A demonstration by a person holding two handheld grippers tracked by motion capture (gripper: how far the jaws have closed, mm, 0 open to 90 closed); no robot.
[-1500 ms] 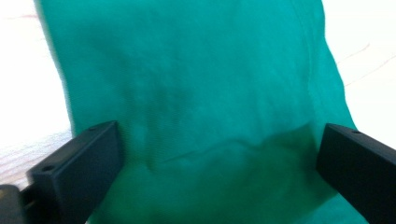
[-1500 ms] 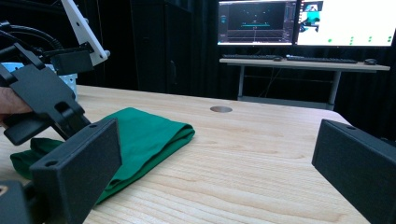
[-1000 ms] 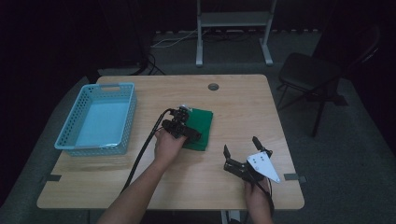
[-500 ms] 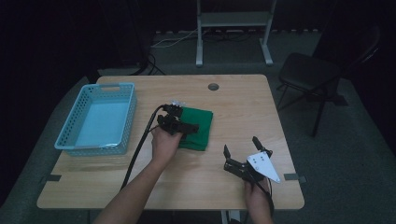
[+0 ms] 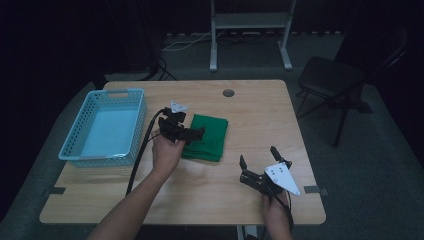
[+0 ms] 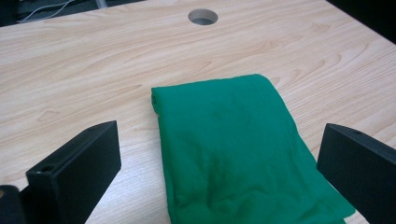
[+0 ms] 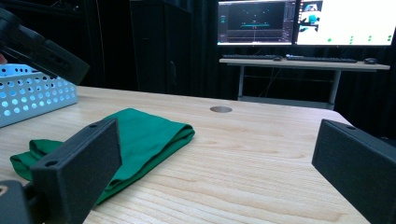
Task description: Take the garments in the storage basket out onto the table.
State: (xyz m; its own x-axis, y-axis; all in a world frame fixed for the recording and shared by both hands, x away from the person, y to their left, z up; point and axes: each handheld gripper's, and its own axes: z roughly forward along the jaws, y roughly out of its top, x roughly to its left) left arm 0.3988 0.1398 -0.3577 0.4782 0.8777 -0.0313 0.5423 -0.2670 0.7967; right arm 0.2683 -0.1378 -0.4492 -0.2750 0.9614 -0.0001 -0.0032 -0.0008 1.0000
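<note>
A folded green cloth (image 5: 207,137) lies flat near the middle of the wooden table (image 5: 250,115). My left gripper (image 5: 187,126) hovers at the cloth's left edge with its jaws wide apart. In the left gripper view the cloth (image 6: 233,149) lies between and beyond the open left gripper (image 6: 219,140), and nothing is gripped. My right gripper (image 5: 258,157) stands open near the front right of the table, apart from the cloth. In the right gripper view, the right gripper (image 7: 215,140) is open and empty, with the cloth (image 7: 140,137) ahead to the left.
A light blue plastic basket (image 5: 107,127) stands at the table's left side, also visible as the basket (image 7: 32,95) in the right gripper view. A round cable hole (image 5: 228,93) sits near the far edge. A chair (image 5: 330,80) stands off the table's right.
My left gripper has drifted a little left and away, from over the cloth toward its left edge. The right gripper and the cloth have not moved.
</note>
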